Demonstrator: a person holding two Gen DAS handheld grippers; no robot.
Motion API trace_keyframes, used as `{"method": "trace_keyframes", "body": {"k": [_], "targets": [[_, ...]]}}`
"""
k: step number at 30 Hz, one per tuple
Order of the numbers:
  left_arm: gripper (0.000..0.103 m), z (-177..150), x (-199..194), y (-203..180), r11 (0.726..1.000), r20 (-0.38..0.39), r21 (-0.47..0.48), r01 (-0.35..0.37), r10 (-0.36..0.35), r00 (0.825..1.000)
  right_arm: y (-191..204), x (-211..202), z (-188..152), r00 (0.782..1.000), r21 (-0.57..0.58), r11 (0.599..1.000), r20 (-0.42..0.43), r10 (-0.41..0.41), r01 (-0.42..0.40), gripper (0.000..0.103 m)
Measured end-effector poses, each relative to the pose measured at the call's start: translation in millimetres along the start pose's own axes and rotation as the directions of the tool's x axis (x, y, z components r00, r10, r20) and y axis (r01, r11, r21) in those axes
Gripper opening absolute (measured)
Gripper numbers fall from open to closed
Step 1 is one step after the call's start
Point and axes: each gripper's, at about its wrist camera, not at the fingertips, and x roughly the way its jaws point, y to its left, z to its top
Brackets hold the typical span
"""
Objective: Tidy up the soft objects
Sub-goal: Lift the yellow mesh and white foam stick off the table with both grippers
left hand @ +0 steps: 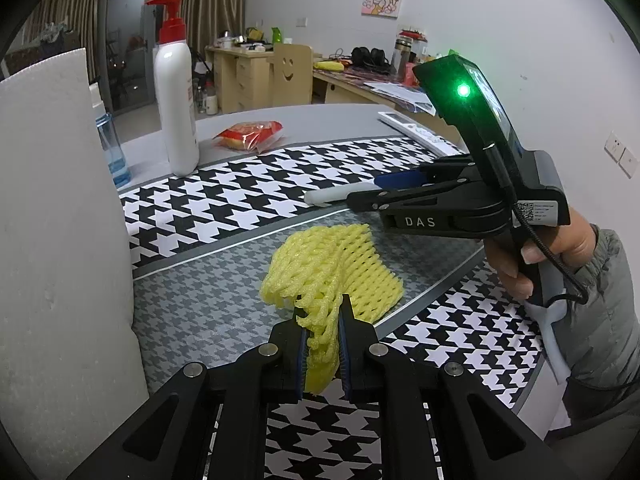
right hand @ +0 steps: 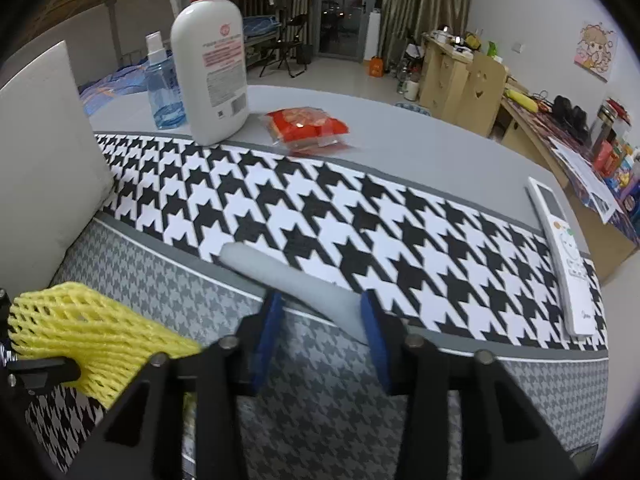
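Note:
A yellow foam net (left hand: 336, 272) lies on the grey houndstooth mat; my left gripper (left hand: 322, 320) is shut on its near edge. It also shows in the right wrist view (right hand: 92, 336) at the lower left. My right gripper (right hand: 320, 308) holds a white foam strip (right hand: 280, 272) between its blue pads, above the mat. In the left wrist view the right gripper (left hand: 360, 200) is at the right, with the white strip (left hand: 332, 196) sticking out leftwards.
A white foam block (left hand: 60, 240) stands at the left. A white pump bottle (right hand: 212, 64), a blue spray bottle (right hand: 162, 88) and a red snack packet (right hand: 306, 126) sit at the back. A white remote (right hand: 560, 256) lies at the right edge.

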Motion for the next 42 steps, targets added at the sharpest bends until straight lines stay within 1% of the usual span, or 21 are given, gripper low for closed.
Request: {"method": "trace_keyframes", "body": {"k": [1, 2, 4, 7, 13, 21, 25, 36, 42], "targets": [[0.014, 0, 0, 0, 1.000, 0.001, 0.001, 0.000, 0.000, 1.000, -2, 0, 0, 1.000, 0.006, 1.000, -0.001, -0.014, 0.014, 0.026], [0.014, 0, 0, 0, 1.000, 0.002, 0.001, -0.001, 0.001, 1.000, -4, 0, 1, 1.000, 0.015, 1.000, -0.002, -0.015, 0.015, 0.024], [0.014, 0, -1, 0, 1.000, 0.002, 0.002, -0.002, 0.002, 1.000, -11, -1, 2, 1.000, 0.043, 0.999, -0.002, -0.013, 0.013, 0.014], [0.014, 0, -4, -1, 1.000, 0.007, 0.000, -0.006, 0.006, 1.000, -14, -3, 1, 1.000, 0.059, 0.998, -0.003, -0.013, 0.013, 0.009], [0.014, 2, -13, -4, 1.000, 0.033, 0.002, -0.016, 0.016, 0.999, -17, -17, 1, 1.000, 0.083, 0.996, 0.018, -0.018, 0.016, 0.009], [0.014, 2, -25, -10, 0.999, 0.063, 0.013, -0.035, 0.035, 0.997, -13, -51, -9, 0.997, 0.120, 0.993, 0.076, 0.012, -0.021, 0.009], [0.014, 4, -30, -13, 0.999, 0.076, 0.017, -0.043, 0.041, 0.996, -8, -62, -15, 0.995, 0.117, 0.992, 0.101, 0.022, -0.034, 0.009], [0.014, 5, -50, -22, 0.997, 0.120, 0.048, -0.057, 0.051, 0.991, -5, -97, -29, 0.986, 0.153, 0.988, 0.164, -0.010, -0.015, 0.009], [0.014, 7, -66, -26, 0.995, 0.161, 0.068, -0.068, 0.056, 0.985, 1, -118, -36, 0.978, 0.182, 0.983, 0.206, -0.021, -0.017, 0.009]]}}
